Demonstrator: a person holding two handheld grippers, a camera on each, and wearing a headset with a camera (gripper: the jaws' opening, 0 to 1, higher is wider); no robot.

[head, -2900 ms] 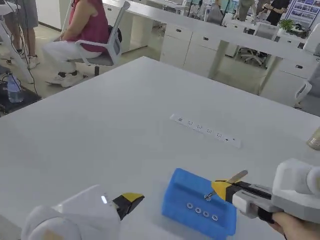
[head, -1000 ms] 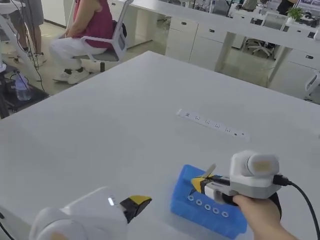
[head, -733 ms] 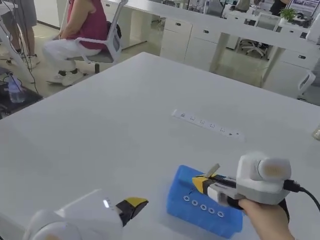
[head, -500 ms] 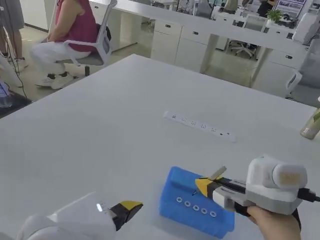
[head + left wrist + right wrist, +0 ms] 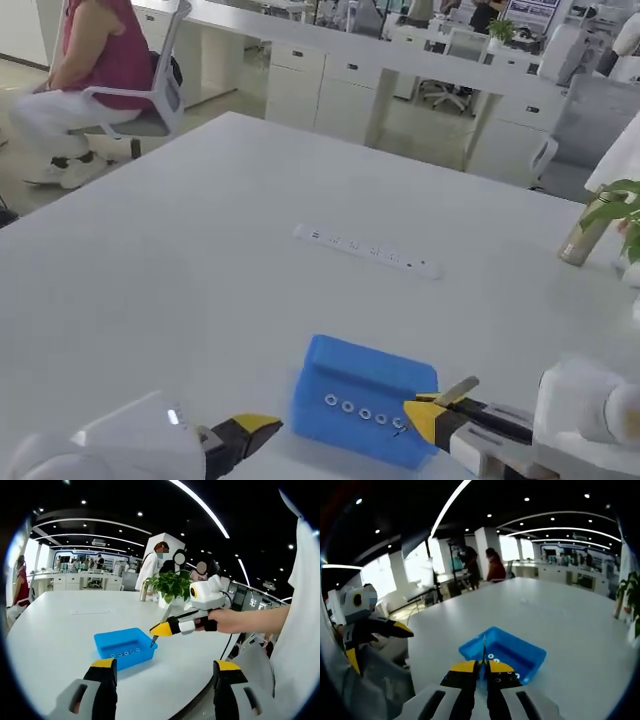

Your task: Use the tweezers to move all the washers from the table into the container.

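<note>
right gripper point(image 5: 418, 420): head view, near right, jaws pinched on the tweezers point(image 5: 455, 392), tip at the near rim of the blue container point(image 5: 370, 368).
washers point(image 5: 355, 410): a row inside the blue container, running left to right, just left of that tip.
left gripper point(image 5: 255, 430): near left, well apart; the right one's closer.
left gripper view: own jaws spread, empty.
right gripper view: tweezers point straight over the washers.
surface: white table point(image 5: 200, 250), power strip point(image 5: 365, 250) far; busy office.
</note>
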